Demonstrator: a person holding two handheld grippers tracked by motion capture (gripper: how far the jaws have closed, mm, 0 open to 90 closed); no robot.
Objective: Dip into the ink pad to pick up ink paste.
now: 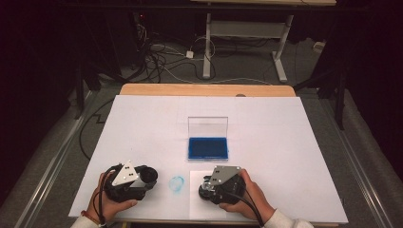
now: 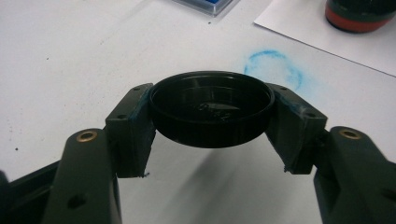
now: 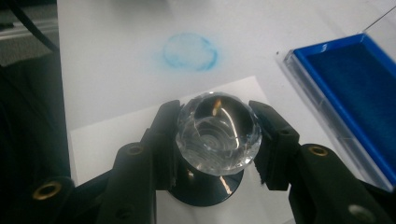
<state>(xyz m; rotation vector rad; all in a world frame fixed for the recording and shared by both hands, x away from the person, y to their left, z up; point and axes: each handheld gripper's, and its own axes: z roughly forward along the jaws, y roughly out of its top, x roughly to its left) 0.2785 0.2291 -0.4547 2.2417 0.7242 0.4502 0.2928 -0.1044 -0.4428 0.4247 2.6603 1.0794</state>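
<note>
So the stamp (image 3: pixel 218 135) is in my right gripper (image 3: pixel 217 140): the jaws are clamped on either side of its clear faceted knob, and its dark round base sits down on a white sheet of paper (image 3: pixel 116 135) near my edge of the table (image 1: pixel 142 118). In the high view my right hand (image 1: pixel 249 192) wraps that gripper from the side.

My left gripper (image 2: pixel 212 109) is closed tight on the stamp's black round cap (image 2: pixel 212 107), hollow side up, with a pad pressed against each side of its rim. It's lifted off the table; you can see its shadow underneath. My left hand (image 1: pixel 111 199) has that gripper low at the near left of the table.

Between the two grippers there's a smudgy blue ring (image 1: pixel 177 184) printed right on the white table, just beside the paper's left edge.

Farther back, behind the paper, is the blue ink pad (image 1: pixel 207 147) in its clear case, with the see-through lid (image 1: pixel 207 127) standing open at the far side.
</note>
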